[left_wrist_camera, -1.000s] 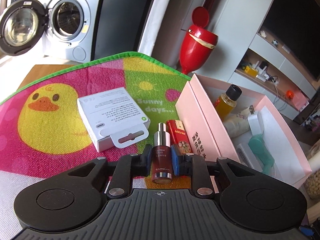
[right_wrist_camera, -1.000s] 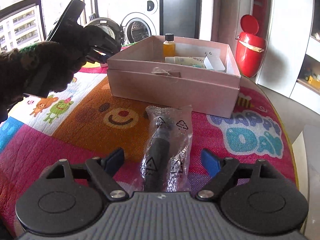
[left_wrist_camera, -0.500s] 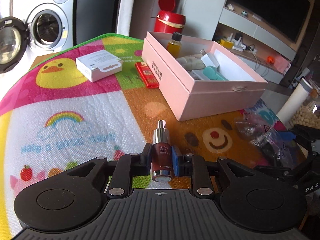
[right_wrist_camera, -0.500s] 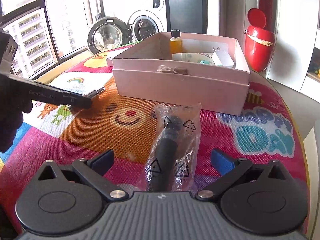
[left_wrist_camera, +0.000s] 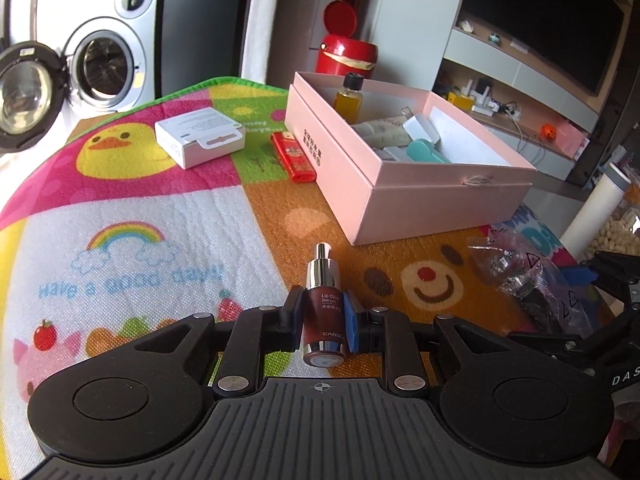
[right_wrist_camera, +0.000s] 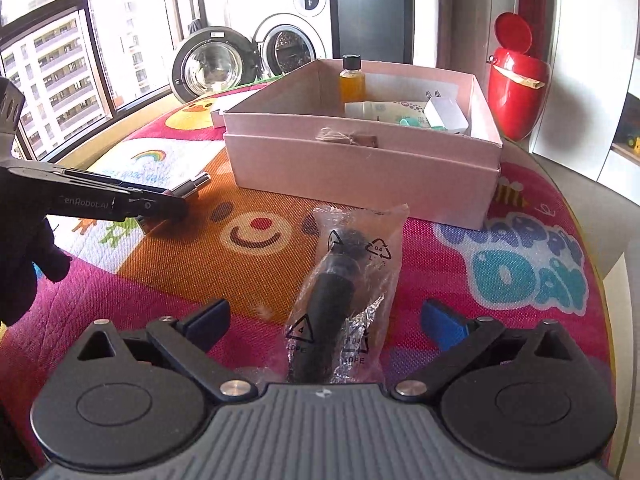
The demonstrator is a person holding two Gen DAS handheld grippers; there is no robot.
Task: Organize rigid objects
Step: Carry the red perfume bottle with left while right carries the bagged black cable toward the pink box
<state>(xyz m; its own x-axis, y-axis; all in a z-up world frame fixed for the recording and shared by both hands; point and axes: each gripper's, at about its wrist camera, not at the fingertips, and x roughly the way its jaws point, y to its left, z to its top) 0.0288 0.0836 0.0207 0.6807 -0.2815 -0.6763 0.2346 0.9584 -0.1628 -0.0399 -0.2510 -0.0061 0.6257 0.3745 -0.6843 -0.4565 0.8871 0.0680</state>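
My left gripper (left_wrist_camera: 323,320) is shut on a dark red serum bottle (left_wrist_camera: 324,316) with a silver pump, held low over the play mat, near the front corner of the open pink box (left_wrist_camera: 420,200). The bottle's silver tip shows in the right wrist view (right_wrist_camera: 196,186). The pink box (right_wrist_camera: 360,168) holds an amber bottle (right_wrist_camera: 352,82), a tube and a teal item. My right gripper (right_wrist_camera: 326,320) is open, its fingers on either side of a black object in a clear plastic bag (right_wrist_camera: 340,288) lying on the mat.
A white flat box (left_wrist_camera: 200,140) and a red lighter (left_wrist_camera: 294,156) lie on the mat left of the pink box. A red bin (right_wrist_camera: 516,92) stands behind the table. A washing machine (left_wrist_camera: 100,48) with an open door is at the back. The table edge is close on the right.
My left gripper has carried the serum bottle back from the white box and red lighter toward the near side of the mat, then lowered it a little. The right gripper has edged closer to the bag.
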